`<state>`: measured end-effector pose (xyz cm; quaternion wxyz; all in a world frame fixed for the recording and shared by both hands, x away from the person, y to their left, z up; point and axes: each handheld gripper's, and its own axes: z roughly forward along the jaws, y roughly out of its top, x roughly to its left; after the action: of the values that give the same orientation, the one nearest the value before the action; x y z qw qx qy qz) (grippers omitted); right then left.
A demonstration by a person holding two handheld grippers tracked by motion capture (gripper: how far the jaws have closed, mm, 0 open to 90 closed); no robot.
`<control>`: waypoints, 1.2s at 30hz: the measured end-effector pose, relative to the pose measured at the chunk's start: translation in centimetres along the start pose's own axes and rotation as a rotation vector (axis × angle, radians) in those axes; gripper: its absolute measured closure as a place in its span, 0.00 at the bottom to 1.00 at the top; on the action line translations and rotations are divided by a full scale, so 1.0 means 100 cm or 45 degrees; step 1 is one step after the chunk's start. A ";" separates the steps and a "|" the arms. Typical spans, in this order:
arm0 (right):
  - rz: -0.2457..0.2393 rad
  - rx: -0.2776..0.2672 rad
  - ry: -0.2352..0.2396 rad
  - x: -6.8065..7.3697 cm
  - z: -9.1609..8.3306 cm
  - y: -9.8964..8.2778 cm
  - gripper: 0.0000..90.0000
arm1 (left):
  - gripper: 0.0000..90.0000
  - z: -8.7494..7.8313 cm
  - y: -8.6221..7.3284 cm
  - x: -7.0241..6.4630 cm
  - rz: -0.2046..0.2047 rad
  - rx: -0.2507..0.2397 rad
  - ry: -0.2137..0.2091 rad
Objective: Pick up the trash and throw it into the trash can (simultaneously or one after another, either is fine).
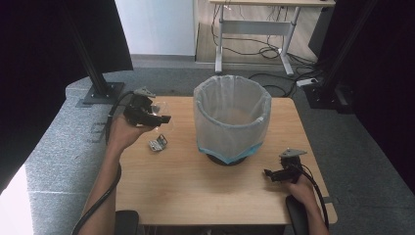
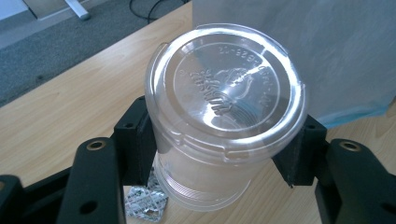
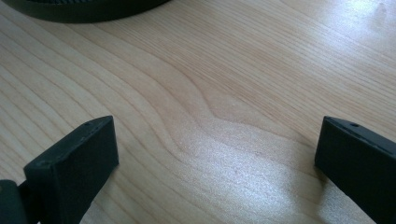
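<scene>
A clear plastic cup (image 2: 224, 107) with an embossed flat end facing the camera sits crosswise between the jaws of my left gripper (image 2: 223, 151). Both black pads (image 2: 138, 140) press on its sides, and it is lifted off the wooden table (image 1: 195, 186). In the high view the left gripper (image 1: 155, 117) holds the cup (image 1: 162, 108) above the table's left part, beside the bin. My right gripper (image 1: 268, 175) rests low at the front right with its jaws pointing left. In its own view the right gripper (image 3: 217, 154) stands open over bare wood.
A tall bin (image 1: 232, 117) lined with a translucent bag and a blue hem stands at the table's middle back on a black base (image 3: 84, 9). A crumpled foil blister pack (image 1: 157, 143) lies on the table under the held cup. A desk and cables are behind.
</scene>
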<state>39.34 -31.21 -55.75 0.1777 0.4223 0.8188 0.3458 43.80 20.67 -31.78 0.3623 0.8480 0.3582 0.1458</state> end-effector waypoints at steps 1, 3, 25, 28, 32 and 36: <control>0.000 0.000 0.000 0.000 0.000 0.000 0.00 | 0.43 -0.002 0.003 0.000 -0.003 -0.002 0.000; -0.001 0.000 -0.001 0.000 0.000 0.000 0.00 | 0.43 -0.006 0.009 0.000 0.003 -0.002 0.007; 0.002 -0.001 0.000 0.000 0.000 0.000 0.00 | 0.44 -0.035 0.072 -0.002 0.022 -0.014 0.014; 0.002 -0.001 0.001 0.000 0.000 0.000 0.00 | 0.44 -0.037 0.079 -0.004 0.026 -0.023 0.006; 0.001 -0.001 0.001 0.000 0.000 0.000 0.00 | 0.44 -0.040 0.088 -0.008 0.031 -0.034 -0.003; 0.001 -0.003 0.002 0.000 0.000 0.000 0.00 | 0.44 -0.041 0.096 -0.011 0.035 -0.050 -0.029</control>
<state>39.33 -31.19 -55.77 0.1773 0.4221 0.8185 0.3470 45.77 17.31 -22.04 0.3810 0.8472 0.3394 0.1480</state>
